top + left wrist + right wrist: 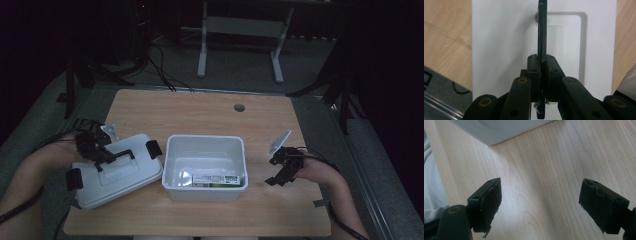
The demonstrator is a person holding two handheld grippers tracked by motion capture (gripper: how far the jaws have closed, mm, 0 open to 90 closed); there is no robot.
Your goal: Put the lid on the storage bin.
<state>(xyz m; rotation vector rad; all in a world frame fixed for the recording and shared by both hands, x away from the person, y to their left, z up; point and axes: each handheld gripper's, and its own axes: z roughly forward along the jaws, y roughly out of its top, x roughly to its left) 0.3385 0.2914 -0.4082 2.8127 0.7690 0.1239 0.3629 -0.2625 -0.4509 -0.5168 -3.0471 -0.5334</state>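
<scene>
My left gripper (102,156) is clamped on the black handle (121,155) of the white lid (117,172), which rests on the tabletop (200,112) at the 9 o'clock side of the open white box (205,167). In the left gripper view the handle (542,32) runs straight away from me between the closed pads, toward 12 o'clock, so I hold it edge-on along its long axis. The box lies at 3 o'clock from the lid, just beside it, with a small green-and-white packet (217,179) lying inside. My right gripper (281,172) hangs with its jaws spread wide and holding nothing, off the box's 3 o'clock side. I judge the lid must travel toward 3 o'clock, and my left hand is the nearer one
</scene>
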